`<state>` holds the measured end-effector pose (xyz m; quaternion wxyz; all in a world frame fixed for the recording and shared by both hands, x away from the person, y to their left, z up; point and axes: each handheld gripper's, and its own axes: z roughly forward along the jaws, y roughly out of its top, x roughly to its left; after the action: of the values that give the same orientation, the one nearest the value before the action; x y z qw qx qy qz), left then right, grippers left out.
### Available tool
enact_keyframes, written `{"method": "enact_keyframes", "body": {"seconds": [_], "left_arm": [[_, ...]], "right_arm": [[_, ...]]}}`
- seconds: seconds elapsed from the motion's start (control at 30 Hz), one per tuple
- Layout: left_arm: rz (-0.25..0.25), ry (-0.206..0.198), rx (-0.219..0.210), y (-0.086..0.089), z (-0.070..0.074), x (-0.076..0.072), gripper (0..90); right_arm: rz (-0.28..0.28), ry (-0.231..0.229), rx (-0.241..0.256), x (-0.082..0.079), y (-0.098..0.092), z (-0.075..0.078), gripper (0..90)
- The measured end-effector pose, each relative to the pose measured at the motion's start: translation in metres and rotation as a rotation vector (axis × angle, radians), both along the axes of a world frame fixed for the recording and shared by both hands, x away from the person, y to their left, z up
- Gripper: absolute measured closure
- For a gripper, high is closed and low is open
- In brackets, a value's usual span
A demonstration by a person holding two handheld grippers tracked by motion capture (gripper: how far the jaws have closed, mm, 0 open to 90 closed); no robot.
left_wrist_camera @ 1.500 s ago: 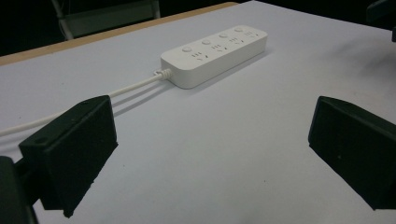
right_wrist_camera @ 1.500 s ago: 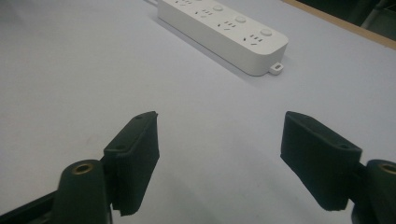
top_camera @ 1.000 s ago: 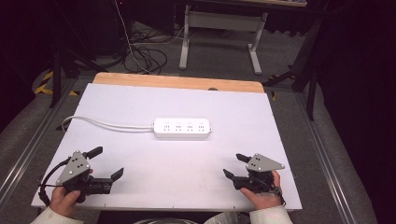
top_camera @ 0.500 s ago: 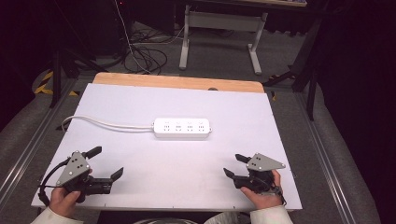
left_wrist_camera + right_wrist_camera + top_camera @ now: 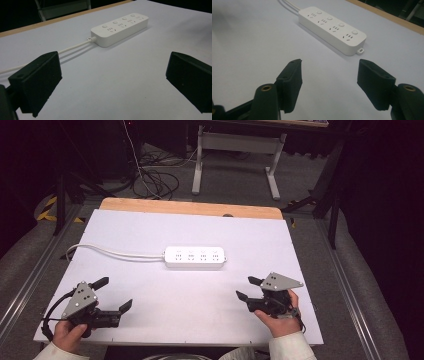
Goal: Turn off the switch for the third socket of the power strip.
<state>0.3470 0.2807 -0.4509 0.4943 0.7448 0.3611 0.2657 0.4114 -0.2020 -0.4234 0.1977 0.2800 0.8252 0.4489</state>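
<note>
— What's out there right now?

— Biggest thing first: the white counter (image 5: pixel 165 320), with a wooden strip along its far edge. Lying flat near the middle of it is a white power strip (image 5: pixel 195 257), long side running across, four sets of sockets facing up, each with a round button.

— Anything attached to that strip?

— A white cord (image 5: pixel 115 253) leaves its left end and curves away toward the left edge of the counter. From the left gripper view the cord (image 5: pixel 72 47) runs off the near end of the strip (image 5: pixel 120 28).

— And the tongs?

— Both sit on the person's side of the strip, well apart from it and from each other. The left tongs (image 5: pixel 113 293) are nearer than the strip and off to its left, held in a hand (image 5: pixel 67 335), jaws spread wide with nothing between them. The right tongs (image 5: pixel 248 288) are nearer than the strip and to its right, also in a hand (image 5: pixel 277 320), jaws parted and empty.

— Touching the strip at all?

— No. In the right gripper view the strip (image 5: pixel 332 28) lies beyond the gap between the two black jaws, with bare counter between.
</note>
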Motion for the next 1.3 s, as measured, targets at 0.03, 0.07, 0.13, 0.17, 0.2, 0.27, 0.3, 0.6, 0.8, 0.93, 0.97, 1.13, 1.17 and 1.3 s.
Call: {"method": "enact_keyframes", "body": {"seconds": [0.03,0.07,0.13,0.17,0.2,0.27,0.3,0.6,0.8,0.93,0.97,1.13,1.17,1.3], "left_arm": [[0.000,0.000,0.000,0.000,0.000,0.000,0.5],[0.000,0.000,0.001,0.000,0.000,0.000,0.5],[0.000,0.002,-0.003,0.000,0.000,0.000,0.5],[-0.002,0.003,-0.004,0.000,0.000,0.000,0.5],[-0.002,0.003,-0.004,0.000,0.000,0.000,0.5],[-0.001,0.000,-0.003,0.000,0.000,0.000,0.5],[-0.001,0.000,-0.003,0.000,0.000,0.000,0.5],[0.011,0.001,-0.001,0.001,0.000,0.000,0.3],[0.021,-0.001,0.005,0.001,0.000,0.000,0.3],[0.040,0.003,0.014,0.002,-0.001,0.000,0.3],[0.042,0.002,0.015,0.002,-0.001,0.000,0.3],[0.044,0.001,0.018,0.002,-0.001,0.000,0.3],[0.044,0.001,0.018,0.002,-0.001,0.000,0.3],[0.049,0.001,0.013,0.002,-0.001,0.000,0.3]], "right_arm": [[0.001,-0.005,0.000,0.002,0.001,0.002,36.8],[0.007,-0.007,-0.003,0.005,0.004,0.004,36.8],[0.009,-0.009,-0.011,0.007,0.008,0.007,36.9],[0.012,-0.008,-0.014,0.008,0.009,0.008,36.8],[0.017,-0.009,-0.013,0.009,0.010,0.010,36.9],[0.020,-0.012,-0.015,0.012,0.013,0.013,36.8],[0.023,-0.015,-0.016,0.013,0.014,0.016,36.8],[0.049,-0.031,-0.037,0.023,0.027,0.031,36.8],[0.048,-0.035,-0.063,0.028,0.032,0.037,35.7],[0.041,-0.042,-0.037,0.029,0.030,0.040,35.7],[0.037,-0.039,-0.028,0.031,0.029,0.042,35.7],[0.058,-0.070,-0.063,0.037,0.034,0.046,45.1],[0.058,-0.077,-0.069,0.039,0.035,0.047,47.6],[0.056,-0.064,-0.079,0.050,0.042,0.051,59.8]]}}
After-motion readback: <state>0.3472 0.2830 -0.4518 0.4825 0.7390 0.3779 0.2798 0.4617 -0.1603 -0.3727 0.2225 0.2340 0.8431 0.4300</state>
